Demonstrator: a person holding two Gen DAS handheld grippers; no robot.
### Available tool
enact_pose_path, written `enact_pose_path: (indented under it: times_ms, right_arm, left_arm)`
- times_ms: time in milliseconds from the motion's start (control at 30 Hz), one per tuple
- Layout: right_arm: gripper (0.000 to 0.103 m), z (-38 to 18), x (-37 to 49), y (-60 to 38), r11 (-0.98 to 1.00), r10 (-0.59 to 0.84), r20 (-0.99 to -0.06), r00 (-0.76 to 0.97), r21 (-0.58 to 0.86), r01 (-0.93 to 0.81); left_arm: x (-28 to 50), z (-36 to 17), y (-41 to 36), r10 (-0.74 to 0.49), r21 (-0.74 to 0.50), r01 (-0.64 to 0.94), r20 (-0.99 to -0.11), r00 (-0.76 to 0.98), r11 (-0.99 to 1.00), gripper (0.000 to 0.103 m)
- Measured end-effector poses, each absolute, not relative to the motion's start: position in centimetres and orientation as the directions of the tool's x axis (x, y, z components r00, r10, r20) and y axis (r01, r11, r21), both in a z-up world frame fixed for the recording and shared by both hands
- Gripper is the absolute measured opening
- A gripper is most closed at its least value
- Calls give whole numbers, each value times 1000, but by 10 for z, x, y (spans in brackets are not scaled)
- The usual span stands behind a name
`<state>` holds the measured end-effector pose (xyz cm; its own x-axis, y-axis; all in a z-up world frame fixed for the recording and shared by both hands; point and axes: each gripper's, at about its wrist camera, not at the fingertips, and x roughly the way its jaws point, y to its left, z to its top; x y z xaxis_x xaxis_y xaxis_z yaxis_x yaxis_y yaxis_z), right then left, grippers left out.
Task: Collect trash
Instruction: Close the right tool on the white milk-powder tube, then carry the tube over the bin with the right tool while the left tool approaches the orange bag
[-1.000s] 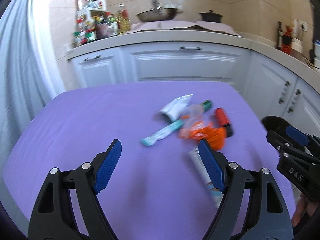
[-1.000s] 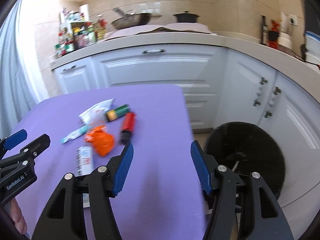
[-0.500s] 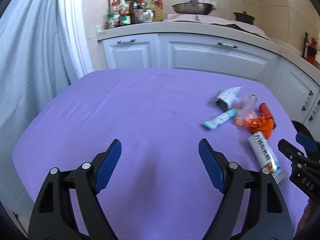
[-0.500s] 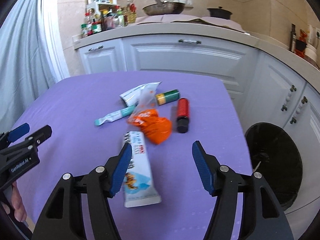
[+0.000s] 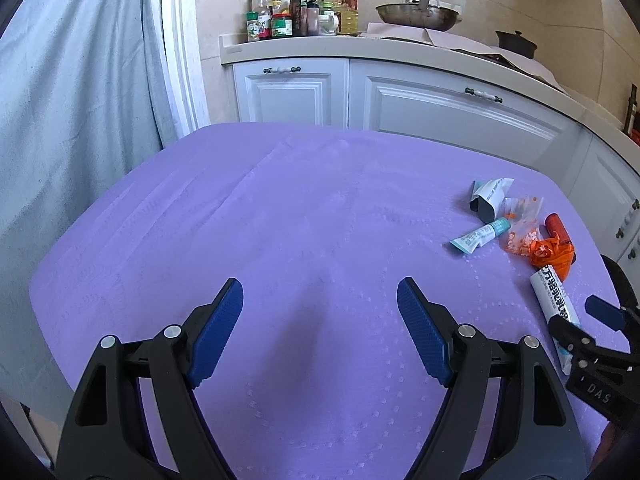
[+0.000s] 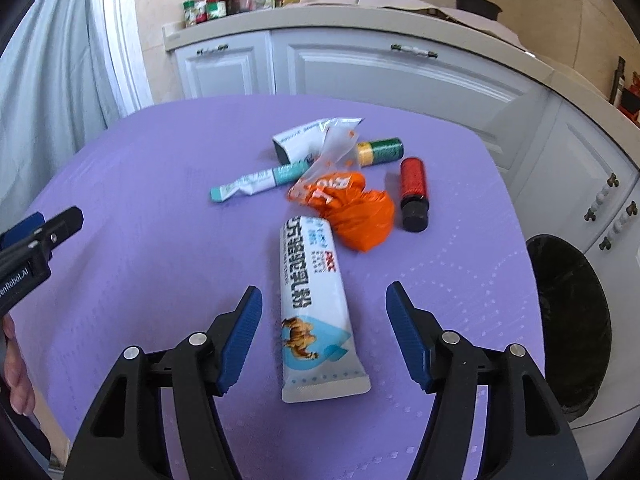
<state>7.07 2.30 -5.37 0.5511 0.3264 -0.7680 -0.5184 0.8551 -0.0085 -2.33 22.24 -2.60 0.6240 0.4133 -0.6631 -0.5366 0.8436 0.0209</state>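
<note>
1. Trash (image 6: 336,184) is lying in a cluster on the purple worktop (image 6: 160,240), toward its right side.
2. White tube (image 6: 316,304) is lying nearest the right gripper (image 6: 324,332), its crimped end between the jaws.
3. Right jaws are standing wide, pads clear of the tube.
4. Orange bag (image 6: 360,216) is touching the tube's far end; red bottle (image 6: 414,192) is lying just beside the bag.
5. Left gripper (image 5: 320,328) is hanging over bare cloth, jaws wide and holding nothing.
6. Black bin (image 6: 568,320) is standing beside the worktop's right edge.
</note>
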Motion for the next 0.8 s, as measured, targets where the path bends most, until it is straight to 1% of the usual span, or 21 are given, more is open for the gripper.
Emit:
enact_pose_path:
  times_ms: [133,200,267,333,367,400,800]
  right_arm:
    - [63,-60,70,24,854,314,-782,538,-15,-520]
    - [57,-62,70,24,853,310,-790,529,-14,-522]
    - [50,-65,70,24,852,309,-796,521,-11,-523]
    - [46,-66,70,22,852,322,-795,514,7,-524]
    - [40,-66,71,22,851,324,-795,513,8,-525]
    - [38,-66,70,22,848,327,-795,512,8,-529]
    - [34,-64,68,21,845,338,-788,515,12,-535]
  left_arm:
    - [-24,-27,223,411,17,-537,-665,624,843,78]
    - [-24,-28,223,411,17,-538,-667,622,843,78]
    - [-24,-29,222,412,19,-539,-668,619,842,78]
    - [-25,-30,221,414,21,-541,-670,616,841,78]
    - [-25,-30,221,414,23,-541,-671,615,840,78]
    - [-25,-31,221,415,23,-542,-672,614,840,78]
    - [-25,-32,220,417,27,-544,-675,609,839,78]
